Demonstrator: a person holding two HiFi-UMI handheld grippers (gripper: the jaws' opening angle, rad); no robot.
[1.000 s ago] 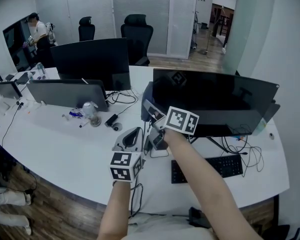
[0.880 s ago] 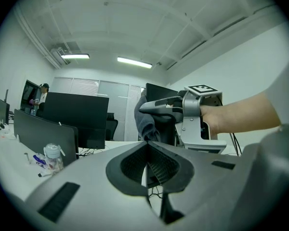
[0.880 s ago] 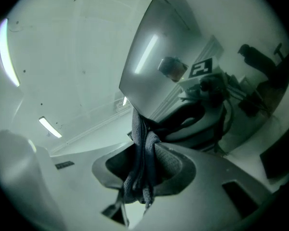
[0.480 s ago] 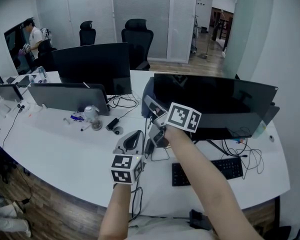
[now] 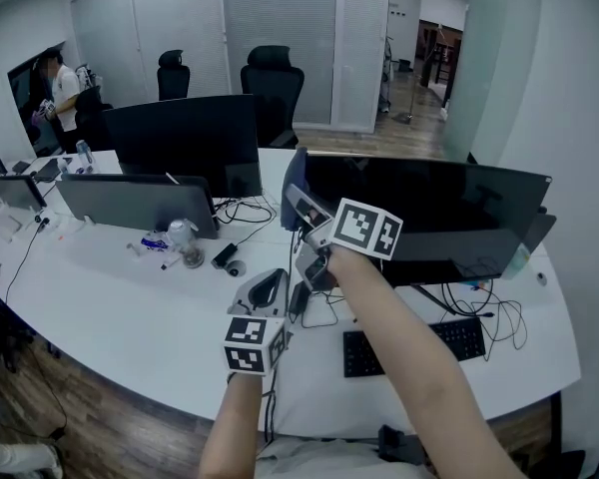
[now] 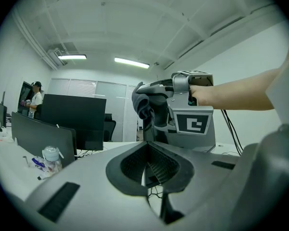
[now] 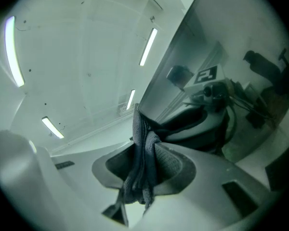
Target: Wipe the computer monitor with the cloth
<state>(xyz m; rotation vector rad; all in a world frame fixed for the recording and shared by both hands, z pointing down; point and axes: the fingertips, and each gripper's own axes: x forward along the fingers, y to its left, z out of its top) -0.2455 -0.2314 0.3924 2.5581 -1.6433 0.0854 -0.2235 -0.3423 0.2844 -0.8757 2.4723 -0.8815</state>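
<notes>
The wide black monitor (image 5: 429,218) stands on the white desk (image 5: 110,297) at the right. My right gripper (image 5: 301,206) is raised at the monitor's upper left corner, shut on a dark grey cloth (image 5: 293,190). In the right gripper view the cloth (image 7: 144,162) hangs bunched between the jaws, right beside the glossy screen (image 7: 221,66). My left gripper (image 5: 268,282) hovers low over the desk in front of the monitor, its jaws closed together with nothing between them. From the left gripper view the right gripper (image 6: 183,112) and cloth (image 6: 142,102) show just ahead.
A black keyboard (image 5: 419,339) and cables (image 5: 479,297) lie under the monitor. A second monitor (image 5: 185,143), a grey screen back (image 5: 135,203) and a bottle (image 5: 185,238) sit at the left. Office chairs (image 5: 275,83) stand behind. A person (image 5: 60,83) stands far left.
The right gripper with the cloth has risen a little along the monitor's left edge. The left gripper has hardly moved.
</notes>
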